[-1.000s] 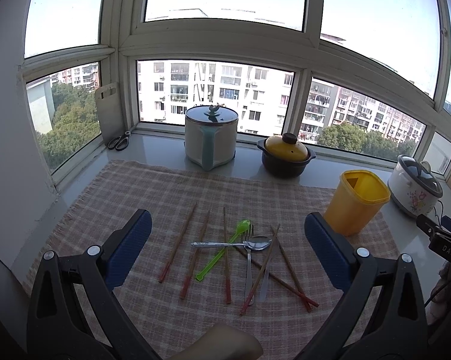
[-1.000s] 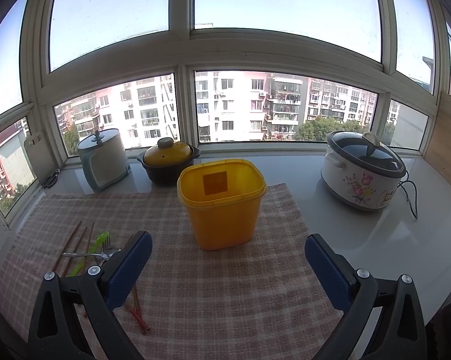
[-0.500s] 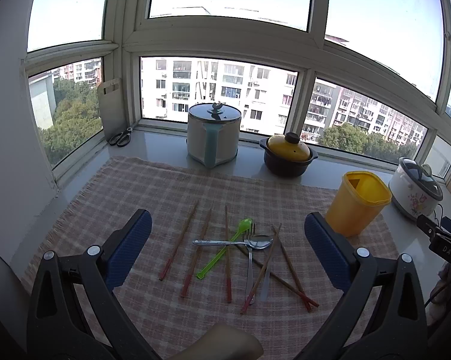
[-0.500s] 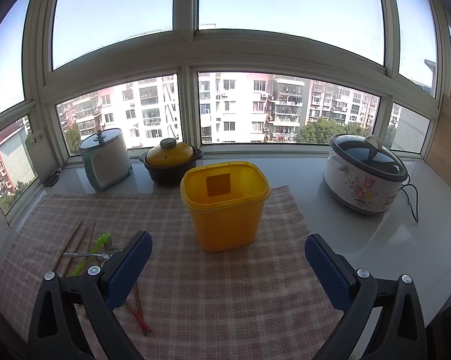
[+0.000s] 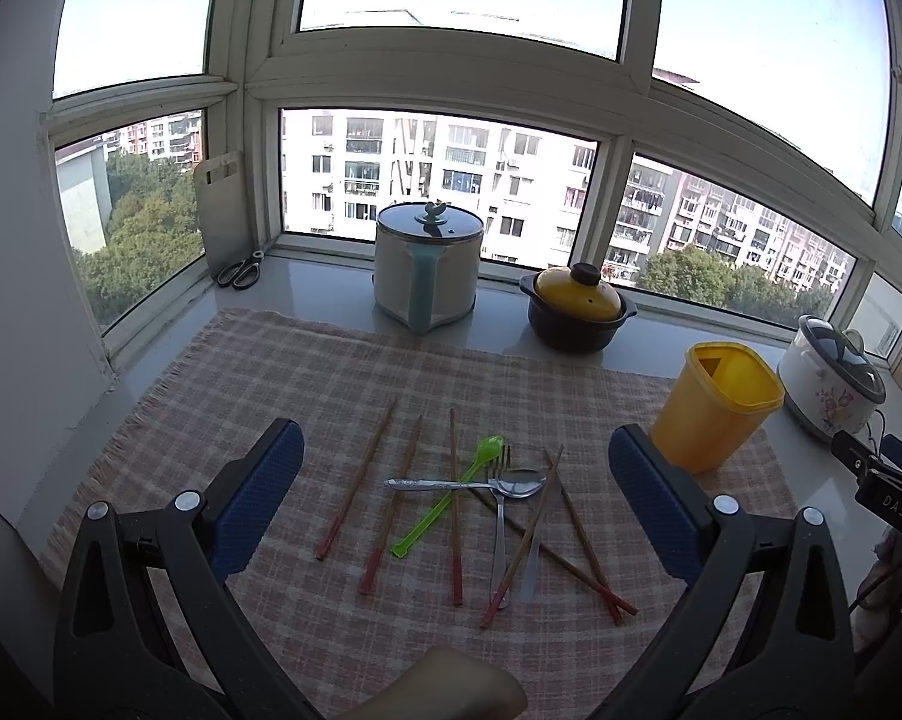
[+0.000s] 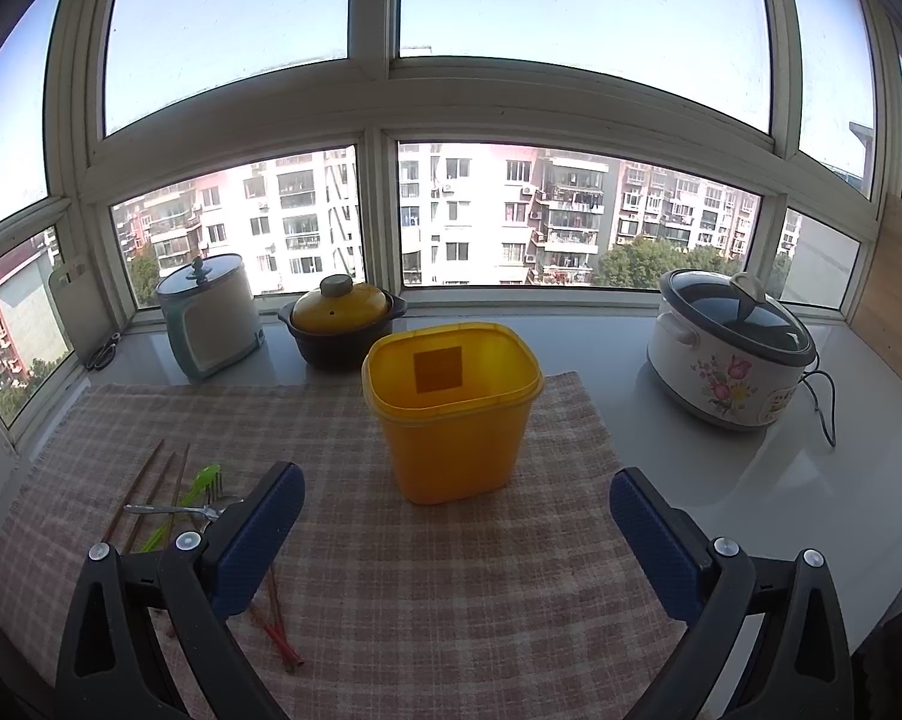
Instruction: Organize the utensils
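While your left gripper (image 5: 454, 498) hung wide open right above the scattered wooden chopsticks (image 5: 358, 477) lying lengthwise away from you, your equally spread right gripper (image 6: 457, 525) faced the empty yellow plastic bin (image 6: 451, 414)

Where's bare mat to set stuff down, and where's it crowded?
Free: plaid mat between the utensil pile and the steel pot; also mat in front of the yellow bin, and counter between bin and floral cooker. Crowded: the crossed chopsticks, fork, spoons.

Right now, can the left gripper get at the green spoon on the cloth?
Probably yes. The left gripper is open, and the green spoon lies ahead between its fingers, though a metal spoon and a chopstick cross it.
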Available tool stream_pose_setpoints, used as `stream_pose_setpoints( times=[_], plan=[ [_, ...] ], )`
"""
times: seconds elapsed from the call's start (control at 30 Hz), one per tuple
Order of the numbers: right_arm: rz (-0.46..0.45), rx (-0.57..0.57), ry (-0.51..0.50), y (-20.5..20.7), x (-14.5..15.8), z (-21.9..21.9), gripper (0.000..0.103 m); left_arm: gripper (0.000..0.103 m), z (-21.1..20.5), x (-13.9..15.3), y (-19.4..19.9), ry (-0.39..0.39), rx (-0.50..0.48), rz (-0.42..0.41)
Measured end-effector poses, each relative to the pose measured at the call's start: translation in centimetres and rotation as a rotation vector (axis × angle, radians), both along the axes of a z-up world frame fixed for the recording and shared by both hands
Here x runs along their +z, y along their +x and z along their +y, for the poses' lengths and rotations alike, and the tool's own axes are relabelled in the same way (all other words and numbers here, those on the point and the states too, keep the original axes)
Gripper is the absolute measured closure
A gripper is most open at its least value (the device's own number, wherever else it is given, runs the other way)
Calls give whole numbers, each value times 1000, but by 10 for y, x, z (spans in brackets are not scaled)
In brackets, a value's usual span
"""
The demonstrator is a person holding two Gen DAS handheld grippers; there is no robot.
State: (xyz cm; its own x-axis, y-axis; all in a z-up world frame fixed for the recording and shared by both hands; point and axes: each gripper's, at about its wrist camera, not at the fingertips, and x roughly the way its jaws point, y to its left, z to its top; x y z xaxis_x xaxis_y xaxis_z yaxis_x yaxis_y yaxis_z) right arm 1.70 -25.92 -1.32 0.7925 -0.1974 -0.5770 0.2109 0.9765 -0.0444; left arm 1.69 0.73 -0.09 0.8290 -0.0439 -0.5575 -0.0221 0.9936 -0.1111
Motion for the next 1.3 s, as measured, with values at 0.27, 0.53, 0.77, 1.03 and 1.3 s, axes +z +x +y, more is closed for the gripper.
stream_pose_setpoints(
  times=[0.27,0.53,0.77,1.03,1.3],
  plan=[
    [5,-1,-2,3,-1,0,0,0,1,-1,1,-2,2,3],
    [14,0,-6,6,-2,0,0,0,4,-5,1,-6,2,7],
    [26,0,-9,11,-3,4,0,0,4,-9,1,-6,1,16],
    [44,-11,-9,14,-7,10,0,0,11,-13,3,0,-5,52],
    [75,-9,-8,23,-19,25,0,0,29,-18,14,7,0,115]
  ],
)
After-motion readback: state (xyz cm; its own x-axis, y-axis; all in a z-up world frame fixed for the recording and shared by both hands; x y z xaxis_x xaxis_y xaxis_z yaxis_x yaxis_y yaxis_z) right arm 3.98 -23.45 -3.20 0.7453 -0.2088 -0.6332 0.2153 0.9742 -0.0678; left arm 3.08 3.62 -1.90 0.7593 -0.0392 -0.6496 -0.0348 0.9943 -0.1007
